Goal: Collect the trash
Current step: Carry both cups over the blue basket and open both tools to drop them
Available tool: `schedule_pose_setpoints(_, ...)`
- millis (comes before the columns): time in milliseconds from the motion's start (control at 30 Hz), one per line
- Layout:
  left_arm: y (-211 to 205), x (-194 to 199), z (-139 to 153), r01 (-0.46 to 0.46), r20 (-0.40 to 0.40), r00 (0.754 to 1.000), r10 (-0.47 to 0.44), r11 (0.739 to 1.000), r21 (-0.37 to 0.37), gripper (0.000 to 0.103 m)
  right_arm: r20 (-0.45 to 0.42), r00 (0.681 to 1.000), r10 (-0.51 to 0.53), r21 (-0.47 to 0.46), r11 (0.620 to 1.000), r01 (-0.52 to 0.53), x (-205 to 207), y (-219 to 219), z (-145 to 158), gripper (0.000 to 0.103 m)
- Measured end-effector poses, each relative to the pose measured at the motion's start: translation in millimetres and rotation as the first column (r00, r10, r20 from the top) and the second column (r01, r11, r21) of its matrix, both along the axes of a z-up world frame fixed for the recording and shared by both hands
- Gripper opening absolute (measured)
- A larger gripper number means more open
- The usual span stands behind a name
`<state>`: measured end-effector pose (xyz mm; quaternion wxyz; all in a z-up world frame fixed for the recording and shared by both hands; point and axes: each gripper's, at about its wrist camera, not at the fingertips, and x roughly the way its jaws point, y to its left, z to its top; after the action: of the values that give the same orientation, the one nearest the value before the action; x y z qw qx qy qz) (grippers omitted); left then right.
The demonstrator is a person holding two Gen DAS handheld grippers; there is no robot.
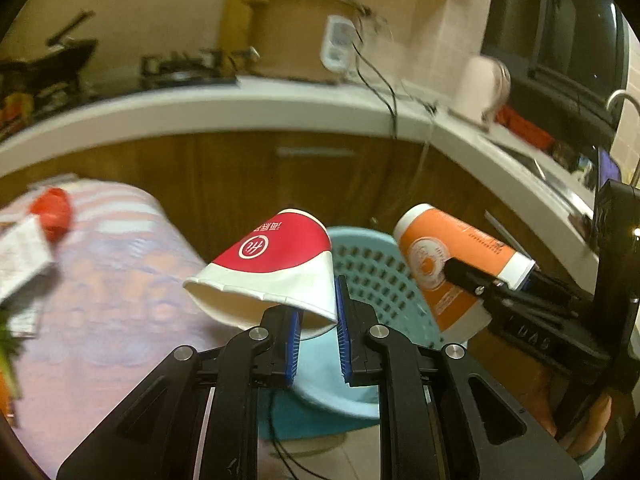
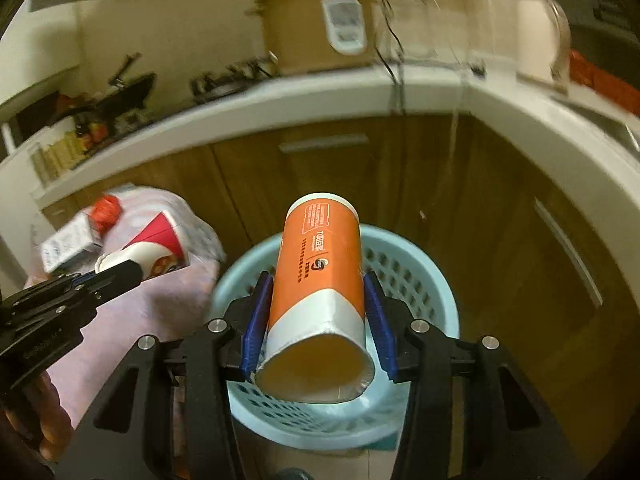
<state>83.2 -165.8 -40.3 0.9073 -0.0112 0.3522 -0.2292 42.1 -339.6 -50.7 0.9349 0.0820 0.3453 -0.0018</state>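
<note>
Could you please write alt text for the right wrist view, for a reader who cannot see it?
The right gripper holds an orange and white paper cup between its blue fingers, above a light blue perforated basket. At left, the left gripper holds a red and white cup over a pink cloth.

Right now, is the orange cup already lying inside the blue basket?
No, the orange cup is gripped between the right fingers, above the basket.

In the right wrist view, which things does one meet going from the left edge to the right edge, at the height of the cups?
left gripper → red cup → orange cup → blue basket's right rim
</note>
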Motion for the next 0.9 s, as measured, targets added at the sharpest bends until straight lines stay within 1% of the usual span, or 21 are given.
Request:
schedule_pose_setpoints(133,-21.1,14.5,-30.8,0.039,-0.1,0.994,-0.038,0.999,0.0,0.014,-0.096,0.995,-0.015,0.042,0.999,0.019,11.2,-16.7,-27.6,0.044)
schedule_pose_setpoints(200,-23.8,18.0,-41.6,0.045,-0.136,0.99,-0.044,0.999,-0.002,0.014,-0.125,0.992,-0.014,0.056,0.998,0.021,16.9,-19.6,-36.6,0.044)
schedule_pose_setpoints(333,-30.0,20.7,-57.8,0.053,-0.17,0.984,-0.05,0.998,0.014,0.014,-0.162,0.987,-0.013,0.075,0.997,0.025,23.7,-22.2,-49.7,0.045)
schedule_pose_setpoints(367,-31.7,23.2,-60.2,0.056,-0.176,0.983,-0.053,0.998,0.014,0.014,-0.168,0.986,-0.015,0.079,0.996,0.028,25.0,-22.4,-51.5,0.047)
schedule_pose_setpoints(400,-32.3,23.2,-61.3,0.058,-0.179,0.982,-0.055,0.998,0.015,0.015,-0.171,0.985,-0.021,0.078,0.996,0.035,25.8,-22.8,-52.3,0.047)
schedule_pose_setpoints(433,-31.5,22.9,-61.9,0.049,-0.178,0.983,-0.045,0.999,0.019,0.018,-0.173,0.985,-0.026,0.078,0.996,0.04,25.5,-22.6,-52.7,0.048)
schedule_pose_setpoints(467,-30.3,22.6,-61.8,0.046,-0.179,0.983,-0.042,0.999,0.02,0.03,-0.177,0.984,-0.027,0.084,0.996,0.042,26.8,-24.1,-53.8,0.048)
schedule_pose_setpoints(533,-27.3,19.9,-59.9,0.036,-0.166,0.986,-0.031,0.999,0.026,0.036,-0.178,0.984,-0.024,0.096,0.994,0.042,26.5,-26.2,-54.5,0.048)
schedule_pose_setpoints(600,-22.6,17.7,-59.9,0.04,-0.17,0.985,-0.035,0.999,0.024,0.037,-0.18,0.983,-0.031,0.089,0.995,0.048,25.6,-26.9,-54.9,0.053)
schedule_pose_setpoints(800,-18.1,14.2,-53.0,0.036,-0.164,0.986,-0.034,0.999,0.008,0.038,-0.16,0.987,-0.014,0.084,0.996,0.028,22.5,-18.5,-46.1,0.053)
schedule_pose_setpoints(900,-15.6,15.5,-50.9,0.047,-0.174,0.984,-0.049,0.999,-0.018,0.039,-0.14,0.99,-0.011,0.077,0.997,0.022,19.1,-13.7,-37.9,0.053)
